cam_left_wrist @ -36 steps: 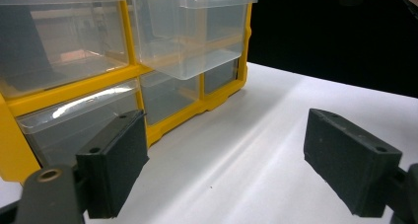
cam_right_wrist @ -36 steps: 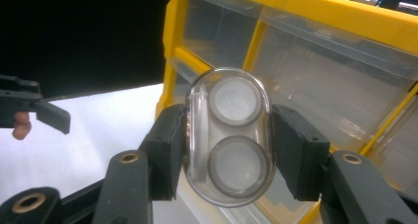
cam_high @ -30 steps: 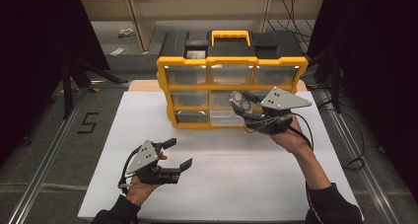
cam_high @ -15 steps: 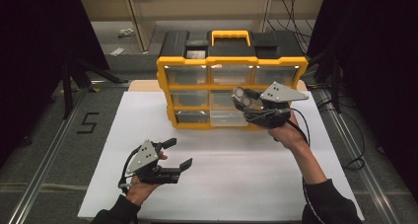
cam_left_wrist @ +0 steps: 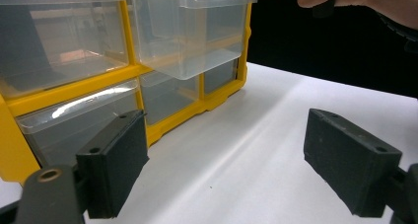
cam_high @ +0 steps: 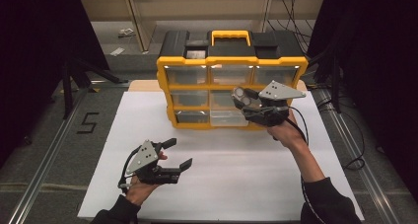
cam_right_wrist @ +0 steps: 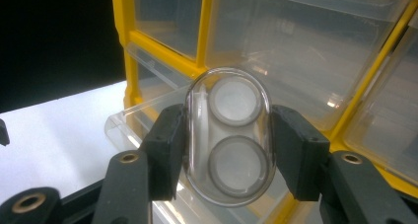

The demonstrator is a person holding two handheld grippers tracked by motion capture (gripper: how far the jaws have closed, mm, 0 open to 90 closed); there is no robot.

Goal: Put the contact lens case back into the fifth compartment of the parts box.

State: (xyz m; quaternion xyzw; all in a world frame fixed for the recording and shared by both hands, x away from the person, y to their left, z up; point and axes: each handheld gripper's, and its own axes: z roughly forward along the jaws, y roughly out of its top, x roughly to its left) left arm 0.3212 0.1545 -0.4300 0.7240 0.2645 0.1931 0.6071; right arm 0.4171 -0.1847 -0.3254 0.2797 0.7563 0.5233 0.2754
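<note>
R gripper [cam_right_wrist: 227, 150] squeezes a clear case [cam_right_wrist: 227, 135] w/ two round pads inside, up in front of the yellow box [cam_high: 231, 66], over its pulled-out drawer [cam_high: 227, 117]. L gripper [cam_high: 176, 154] gapes wide, holding nothing, low over the white mat [cam_high: 236, 174]

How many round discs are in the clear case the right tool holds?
2. One disc in the upper half of the case, one in the lower half, between the pads of the right tool. Others may hide behind them.
</note>
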